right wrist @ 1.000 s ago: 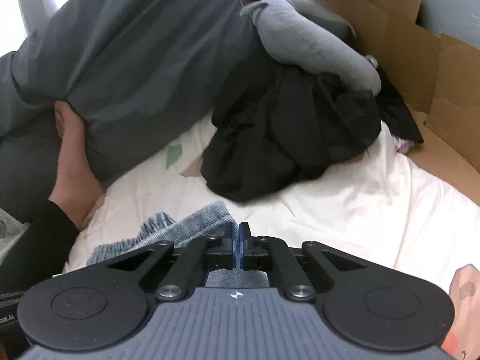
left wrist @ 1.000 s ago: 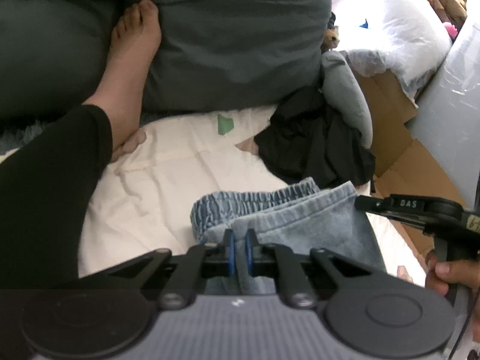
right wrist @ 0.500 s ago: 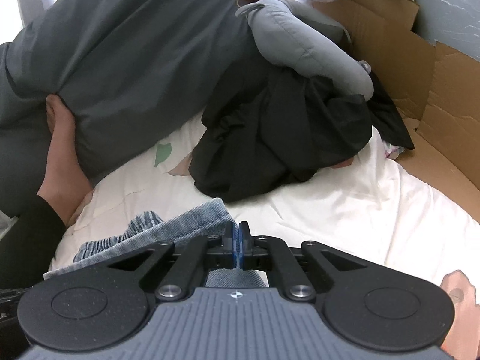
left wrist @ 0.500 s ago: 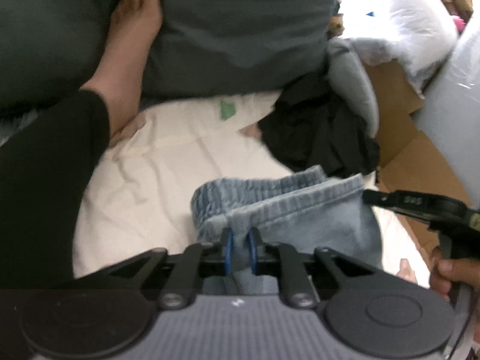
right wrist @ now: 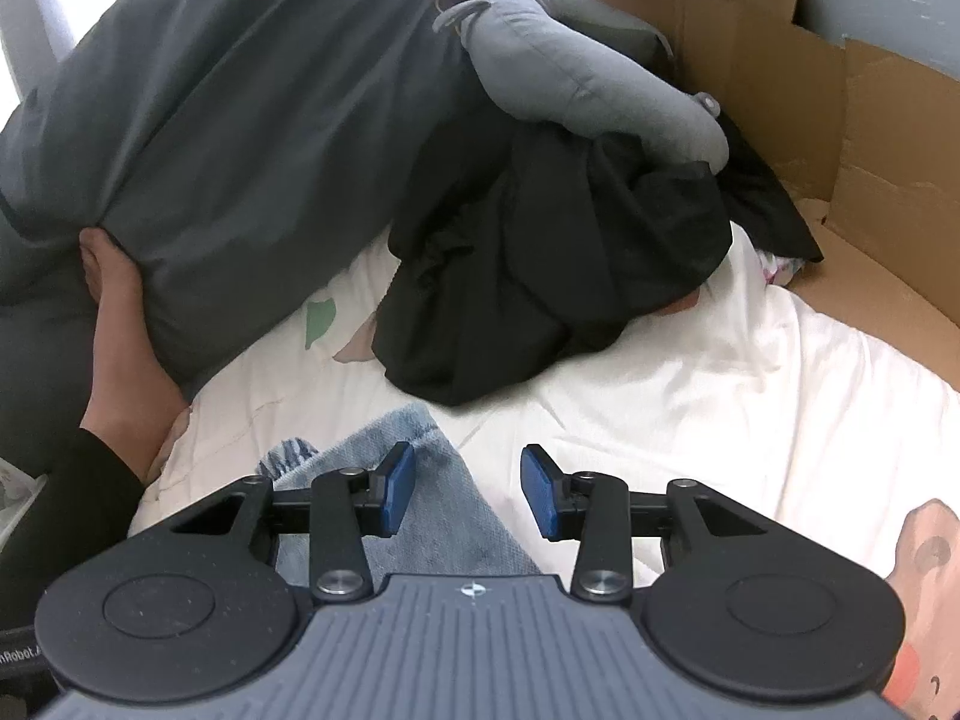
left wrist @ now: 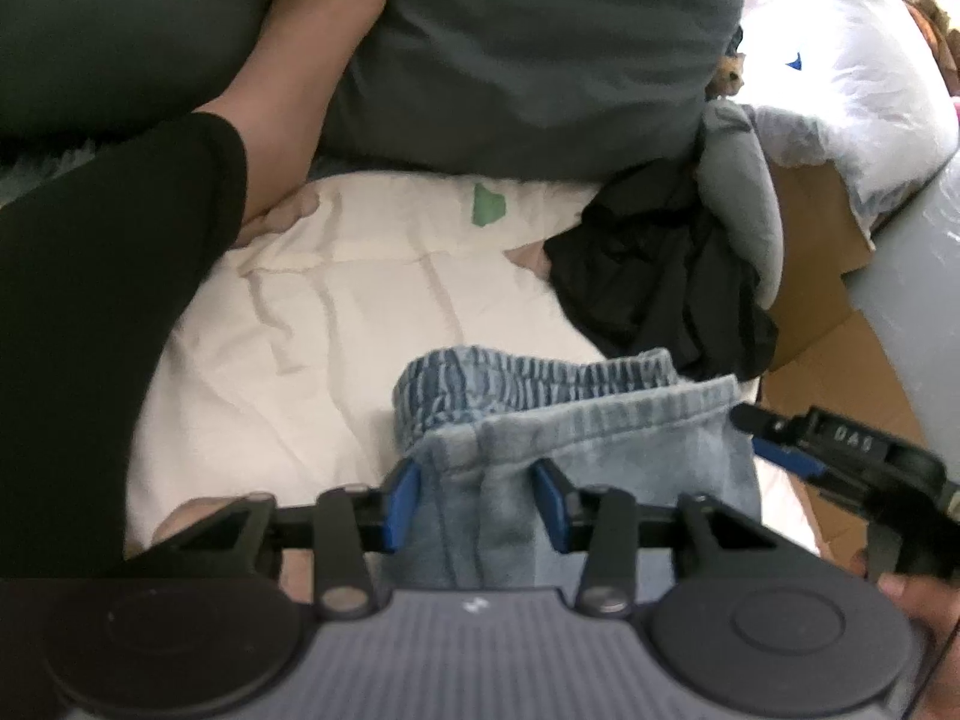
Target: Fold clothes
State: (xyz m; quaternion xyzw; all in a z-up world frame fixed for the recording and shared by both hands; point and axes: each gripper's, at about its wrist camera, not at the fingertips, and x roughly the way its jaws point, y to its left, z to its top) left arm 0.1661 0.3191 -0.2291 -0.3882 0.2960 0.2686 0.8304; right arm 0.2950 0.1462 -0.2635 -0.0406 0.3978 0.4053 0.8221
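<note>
Folded light-blue denim trousers point(left wrist: 558, 420) with a gathered waistband lie on the white quilt point(left wrist: 336, 324). My left gripper point(left wrist: 477, 498) is low over their near edge. Its jaws are opening, and a fold of denim lies loose between the blue pads point(left wrist: 399, 495) without being pinched. In the right wrist view, my right gripper point(right wrist: 468, 495) hovers over the denim's corner point(right wrist: 420, 438). Its jaws are opening too, with cloth beneath the left pad and bare quilt point(right wrist: 720, 396) under the right. The right gripper point(left wrist: 757, 431) also shows at the right edge of the left wrist view.
A crumpled black garment point(right wrist: 540, 276) lies beyond the denim, under a grey cushion point(right wrist: 576, 84). A large dark-grey pillow point(left wrist: 528, 42) fills the back. A person's bare foot point(left wrist: 300, 60) and black-clad leg point(left wrist: 102, 312) lie on the left. Cardboard point(right wrist: 870, 138) lines the right side.
Both grippers were shut on the denim's edge; now their jaws stand apart and the cloth rests loose on the quilt. The left gripper has sunk slightly.
</note>
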